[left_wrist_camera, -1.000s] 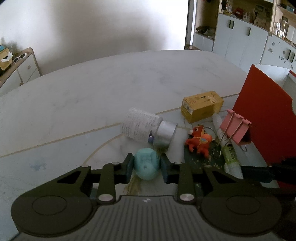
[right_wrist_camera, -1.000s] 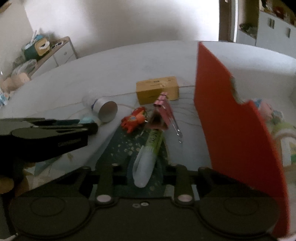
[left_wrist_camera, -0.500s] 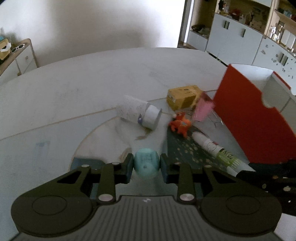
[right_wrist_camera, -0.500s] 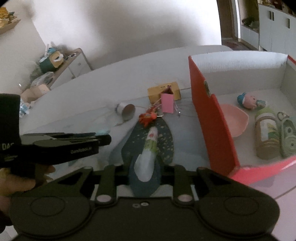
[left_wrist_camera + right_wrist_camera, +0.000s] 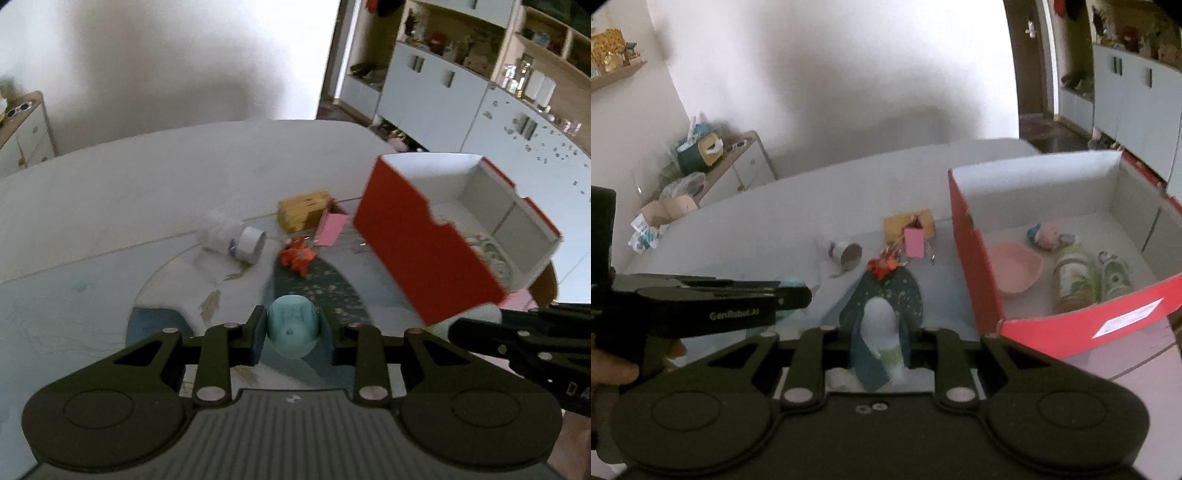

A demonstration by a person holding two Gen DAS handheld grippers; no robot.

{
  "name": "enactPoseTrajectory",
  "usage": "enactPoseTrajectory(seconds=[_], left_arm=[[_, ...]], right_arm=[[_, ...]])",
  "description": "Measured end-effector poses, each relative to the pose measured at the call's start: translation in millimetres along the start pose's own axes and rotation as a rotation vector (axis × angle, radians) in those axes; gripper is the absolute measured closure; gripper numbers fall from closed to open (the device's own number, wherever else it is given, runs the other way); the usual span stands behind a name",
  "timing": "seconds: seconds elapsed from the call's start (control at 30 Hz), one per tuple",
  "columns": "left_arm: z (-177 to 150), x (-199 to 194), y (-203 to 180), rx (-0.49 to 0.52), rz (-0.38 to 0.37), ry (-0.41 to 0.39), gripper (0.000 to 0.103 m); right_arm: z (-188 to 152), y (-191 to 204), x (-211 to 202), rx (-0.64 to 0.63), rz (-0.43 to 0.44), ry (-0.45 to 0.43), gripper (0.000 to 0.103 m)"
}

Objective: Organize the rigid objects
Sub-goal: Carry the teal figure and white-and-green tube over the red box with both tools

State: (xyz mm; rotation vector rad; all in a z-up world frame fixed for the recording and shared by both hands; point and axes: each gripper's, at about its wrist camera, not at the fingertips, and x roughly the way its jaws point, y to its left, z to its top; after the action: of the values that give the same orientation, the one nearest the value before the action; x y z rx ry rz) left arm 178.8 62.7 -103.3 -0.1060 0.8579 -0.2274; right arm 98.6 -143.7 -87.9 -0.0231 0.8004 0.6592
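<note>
My left gripper (image 5: 291, 326) is shut on a pale teal rounded object (image 5: 291, 332), held up above the table. The right gripper (image 5: 882, 334) is shut on a white tube with a green label (image 5: 881, 326), also off the table. Still on the table are a yellow box (image 5: 303, 208), a pink binder clip (image 5: 330, 229), an orange toy (image 5: 297, 256) and a lying bottle with a silver cap (image 5: 236, 238). An open red box (image 5: 975, 266) stands to the right of both grippers.
The red box holds a pink bowl (image 5: 1015, 267), a small toy figure (image 5: 1047, 234), a jar (image 5: 1073, 280) and a green patterned item (image 5: 1113, 275). A dark patterned mat (image 5: 905, 291) lies under the grippers. Cabinets and shelves stand behind the table.
Both grippers have risen and drawn back with their loads. The white tube has left the table. The inside of the red box has come into view.
</note>
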Motion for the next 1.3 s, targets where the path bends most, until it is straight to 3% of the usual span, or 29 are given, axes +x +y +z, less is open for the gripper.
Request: enactPoseTrajectory(seconds=[0.47,0.77,1.07,1.3], left_arm=[[23.5,-44.5,-45.9,0.093,-0.110,-0.077,0.073],[43.1,-47.8,-79.5,0.142,-0.156,-0.104,0.073],[65.2,-33.6,-126.5,0.176,-0.172,-0.101,0.073],[78.3,-6.8,-164.9,0.182,-0.147,-0.080,0.073]], right_arm=[[20.0,-17.2,-53.9,0.019,-0.055,-0.159,0.087],[44.1,-52.2,-75.4,0.019,-0.109,-0.237,0.087],[66.0,-111.1,-83.9,0.028,-0.134,-0.265,0.087],[77.8,-163.9,-72.0,0.020,-0.137,-0.221,0.087]])
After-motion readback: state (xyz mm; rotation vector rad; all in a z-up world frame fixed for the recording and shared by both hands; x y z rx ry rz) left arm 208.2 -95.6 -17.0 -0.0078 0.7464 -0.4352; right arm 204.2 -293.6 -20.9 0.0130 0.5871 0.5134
